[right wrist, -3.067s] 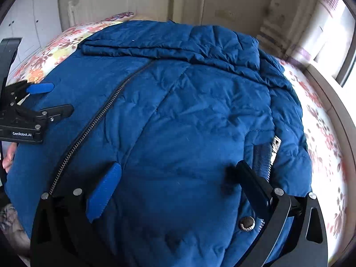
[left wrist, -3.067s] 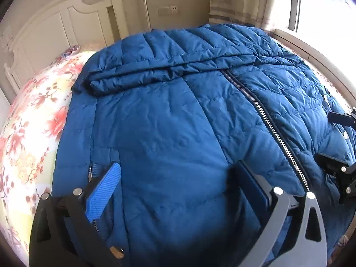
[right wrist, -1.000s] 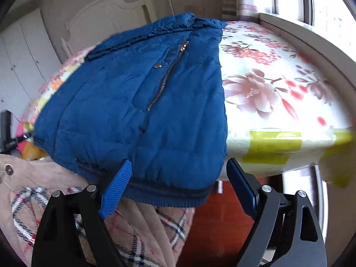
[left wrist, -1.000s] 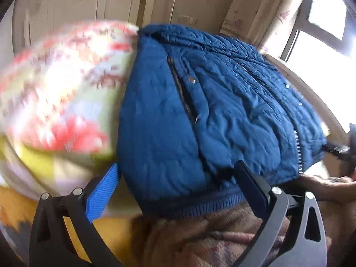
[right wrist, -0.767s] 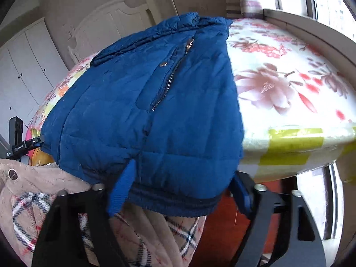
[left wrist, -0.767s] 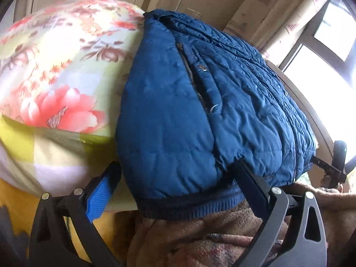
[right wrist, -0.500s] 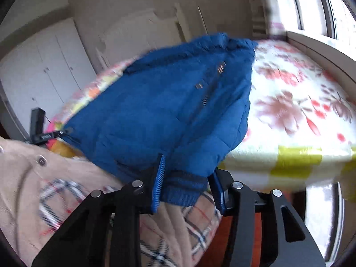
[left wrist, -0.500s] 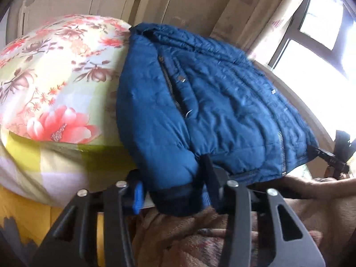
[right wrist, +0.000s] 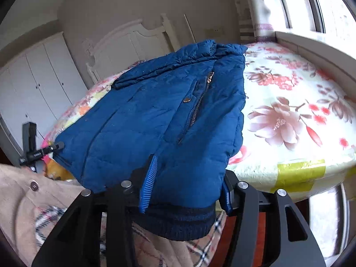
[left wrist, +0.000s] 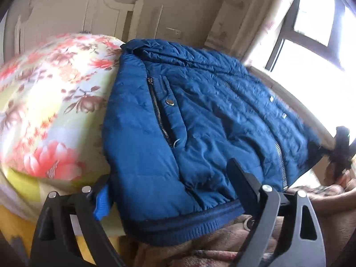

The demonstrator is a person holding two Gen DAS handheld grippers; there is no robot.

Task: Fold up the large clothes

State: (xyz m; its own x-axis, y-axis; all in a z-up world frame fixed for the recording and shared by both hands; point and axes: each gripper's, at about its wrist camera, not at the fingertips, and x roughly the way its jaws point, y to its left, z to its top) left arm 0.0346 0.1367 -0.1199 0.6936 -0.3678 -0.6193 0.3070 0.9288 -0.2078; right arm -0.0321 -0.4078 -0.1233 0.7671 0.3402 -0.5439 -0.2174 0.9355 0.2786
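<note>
A blue quilted jacket (left wrist: 200, 111) lies on the floral bed, its ribbed hem hanging over the near edge; it also shows in the right wrist view (right wrist: 160, 115). My left gripper (left wrist: 171, 191) straddles the hem's left corner with its jaws wide apart. My right gripper (right wrist: 184, 189) has its jaws closed in on the hem's right corner (right wrist: 178, 218), with the fabric bunched between the blue pads. The right gripper (left wrist: 340, 155) shows at the far right of the left wrist view, and the left gripper (right wrist: 37, 151) at the left of the right wrist view.
The floral bedsheet (right wrist: 289, 115) covers the bed around the jacket. A white headboard (right wrist: 129, 37) and wardrobe (right wrist: 33, 84) stand behind. A window (left wrist: 311, 33) with curtains is to the right. A beige plaid-lined garment (right wrist: 44, 211) is below the bed edge.
Both grippers dropped from above the jacket to its hem and closed on the corners. Since half a second ago the left jaws have opened wide; the right still pinches the hem.
</note>
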